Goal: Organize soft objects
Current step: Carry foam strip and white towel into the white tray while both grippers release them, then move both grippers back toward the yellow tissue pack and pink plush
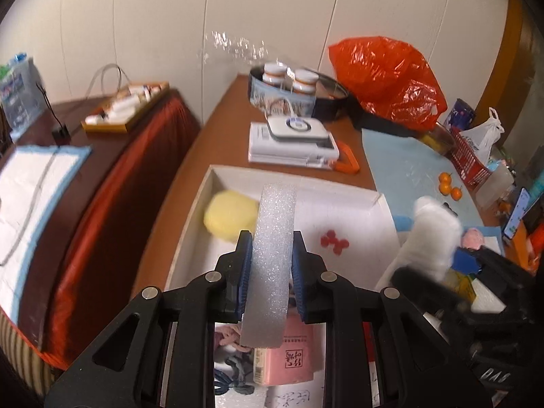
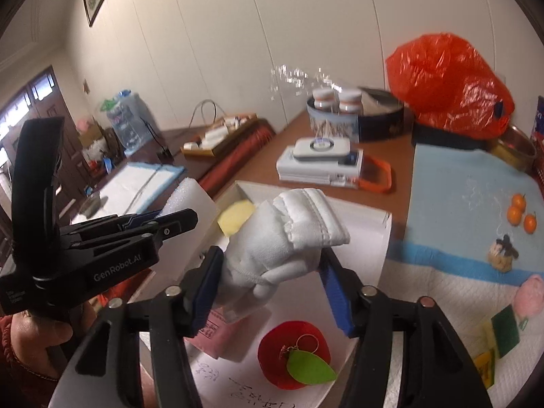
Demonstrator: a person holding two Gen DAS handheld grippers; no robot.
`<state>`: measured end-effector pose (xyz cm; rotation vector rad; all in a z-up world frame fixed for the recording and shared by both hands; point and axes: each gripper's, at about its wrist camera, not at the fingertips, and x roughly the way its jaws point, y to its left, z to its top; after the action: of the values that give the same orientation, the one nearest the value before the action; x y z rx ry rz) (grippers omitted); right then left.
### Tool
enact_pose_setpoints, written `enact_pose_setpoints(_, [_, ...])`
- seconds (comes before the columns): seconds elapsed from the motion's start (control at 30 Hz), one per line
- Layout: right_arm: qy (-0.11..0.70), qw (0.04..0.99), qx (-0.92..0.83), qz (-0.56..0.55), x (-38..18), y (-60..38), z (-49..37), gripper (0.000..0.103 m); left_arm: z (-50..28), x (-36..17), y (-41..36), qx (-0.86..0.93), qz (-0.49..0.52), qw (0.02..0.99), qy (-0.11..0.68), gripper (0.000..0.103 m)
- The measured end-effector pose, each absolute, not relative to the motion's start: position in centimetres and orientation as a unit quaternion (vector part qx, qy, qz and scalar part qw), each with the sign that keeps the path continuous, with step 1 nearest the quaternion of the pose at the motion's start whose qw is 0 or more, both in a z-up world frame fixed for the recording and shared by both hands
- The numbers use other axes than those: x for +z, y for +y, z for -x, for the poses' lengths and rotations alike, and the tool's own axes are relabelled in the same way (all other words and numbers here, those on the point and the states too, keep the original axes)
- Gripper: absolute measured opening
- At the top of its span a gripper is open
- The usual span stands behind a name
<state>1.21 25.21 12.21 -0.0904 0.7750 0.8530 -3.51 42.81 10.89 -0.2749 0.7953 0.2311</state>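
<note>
You had the left gripper [image 1: 271,265] clamped on a white foam strip [image 1: 272,238], held upright on its edge between the pads so it could go down lengthways into the white box [image 1: 292,176]; it hung over the box's near edge, not yet resting inside. Your right gripper [image 2: 272,282] carried a white glove [image 2: 285,238] over the same box; its jaws stood fairly wide, the left pad against the fabric and the right pad seemingly just clear, so I judged the hold slack, probably a release. A yellow sponge [image 1: 229,216] already lay in the box's far left corner, which suggested the box was your collecting place; a pink flower [image 2: 528,294] and a green scrubber [image 2: 506,328] waited on the white cloth [image 2: 459,292] near the table's right edge.
</note>
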Motion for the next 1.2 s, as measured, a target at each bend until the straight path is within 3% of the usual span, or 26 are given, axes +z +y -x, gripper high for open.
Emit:
enact_pose_setpoints(0.03, [0.372, 0.835, 0.404, 0.044, 11.7, 25.3, -1.3, 0.078, 3.6, 10.8, 43.0, 0.115, 0.136, 0.907, 0.382, 0.038])
enact_pose_setpoints(0.07, [0.37, 0.836, 0.403, 0.044, 11.6, 25.4, -1.0, 0.085, 3.8, 10.7, 43.2, 0.122, 0.139, 0.908, 0.376, 0.075])
enact_pose_setpoints(0.1, [0.364, 0.84, 0.401, 0.043, 11.6, 25.4, -0.8, 0.093, 4.2, 10.9, 43.4, 0.128, 0.142, 0.911, 0.365, 0.103])
enact_pose_setpoints(0.13, [0.355, 0.845, 0.398, 0.042, 11.7, 25.2, -0.7, 0.103, 4.6, 11.1, 43.6, 0.135, 0.145, 0.915, 0.352, 0.103])
enact_pose_setpoints(0.67, [0.284, 0.877, 0.387, -0.009, 14.9, 21.0, 1.5, 0.103, 11.0, 16.1, 41.1, 0.199, 0.17, 0.928, 0.265, 0.103])
enact_pose_setpoints(1.2, [0.257, 0.89, 0.372, -0.058, 16.8, 14.0, 2.0, 0.103, 10.8, 16.9, 33.3, 0.149, 0.141, 0.94, 0.273, 0.103])
